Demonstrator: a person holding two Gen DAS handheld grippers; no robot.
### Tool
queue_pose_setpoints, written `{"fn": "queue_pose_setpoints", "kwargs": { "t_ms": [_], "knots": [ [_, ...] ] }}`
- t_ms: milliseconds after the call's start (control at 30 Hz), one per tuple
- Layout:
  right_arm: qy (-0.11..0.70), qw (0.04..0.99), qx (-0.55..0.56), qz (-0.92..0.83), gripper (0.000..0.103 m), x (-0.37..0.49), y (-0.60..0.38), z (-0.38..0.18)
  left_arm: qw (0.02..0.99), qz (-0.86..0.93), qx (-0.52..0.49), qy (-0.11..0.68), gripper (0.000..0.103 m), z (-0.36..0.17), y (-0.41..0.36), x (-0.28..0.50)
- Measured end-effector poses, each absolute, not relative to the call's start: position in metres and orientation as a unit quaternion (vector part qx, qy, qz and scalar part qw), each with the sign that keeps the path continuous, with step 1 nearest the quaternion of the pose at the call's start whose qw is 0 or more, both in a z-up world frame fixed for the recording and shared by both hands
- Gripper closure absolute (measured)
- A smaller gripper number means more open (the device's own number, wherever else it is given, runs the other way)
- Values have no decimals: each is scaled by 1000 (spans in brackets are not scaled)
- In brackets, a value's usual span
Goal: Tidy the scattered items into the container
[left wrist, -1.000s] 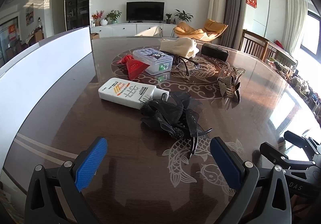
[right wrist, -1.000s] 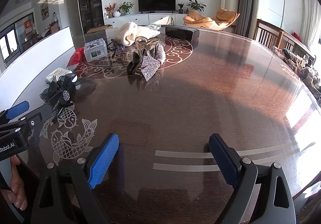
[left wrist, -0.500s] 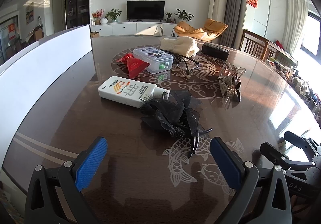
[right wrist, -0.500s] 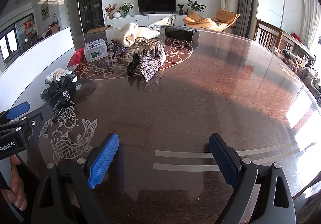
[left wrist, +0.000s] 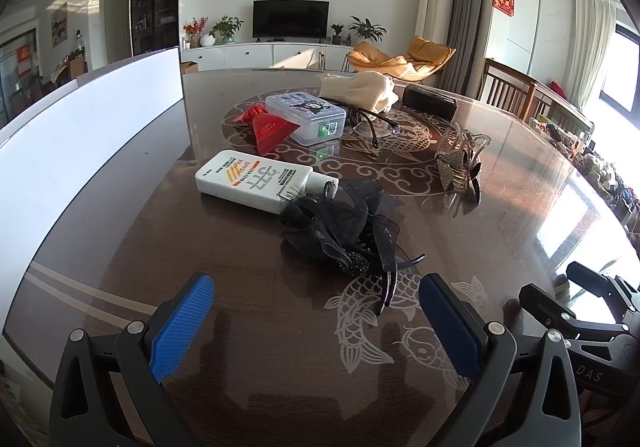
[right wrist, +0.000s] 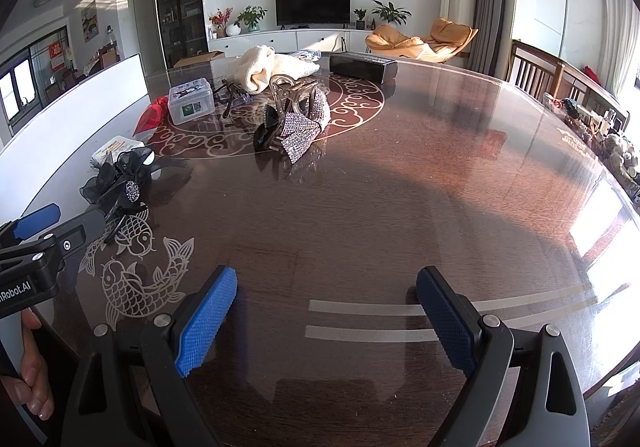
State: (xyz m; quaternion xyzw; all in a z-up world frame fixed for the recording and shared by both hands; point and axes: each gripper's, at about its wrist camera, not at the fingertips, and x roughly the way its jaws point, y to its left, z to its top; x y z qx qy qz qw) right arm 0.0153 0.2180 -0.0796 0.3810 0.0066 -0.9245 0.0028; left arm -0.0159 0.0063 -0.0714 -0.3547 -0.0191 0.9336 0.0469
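Almost nothing has moved since the earlier pictures; the left view has only crept a tiny bit closer to the things, and the right view looks the same.

The big brown table (left wrist: 120, 231) holds everything. Along its left side stands a long white container (left wrist: 72, 151), and nothing can be seen inside it from here. Far back lie a cream cloth (left wrist: 360, 89) and a black box (left wrist: 430, 103). Nearer are a clear plastic box (left wrist: 308, 117), a red pouch (left wrist: 268, 127) just beside it, and a pair of glasses (left wrist: 372, 123). A white bottle (left wrist: 256, 181) lies flat, and its cap end touches a black lace hair clip (left wrist: 344, 235). A sparkly hair clip (right wrist: 294, 123) sits apart to the right.

The left gripper (left wrist: 316, 321) hovers low over the table, fingers spread wide, holding nothing. The black lace hair clip lies just ahead, between its fingers' lines. The right gripper (right wrist: 324, 311) is also wide open and holds nothing, over a bare part of the table, well apart from the things.

The job looks like it is just starting: the things all lie out on the table. The left gripper seems to be lining up on the black lace hair clip. Next it would need to slide forward, close on the clip's firm middle, not just the soft lace, and carry it left to the white container.
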Motion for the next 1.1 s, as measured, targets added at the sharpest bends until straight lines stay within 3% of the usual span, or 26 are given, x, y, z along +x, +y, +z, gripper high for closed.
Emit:
{"fn": "queue_pose_setpoints", "kwargs": {
  "t_ms": [1100],
  "knots": [
    [6, 3, 379, -926, 11, 17, 218, -78, 47, 934, -355, -21, 0, -74, 5, -17]
  ]
}}
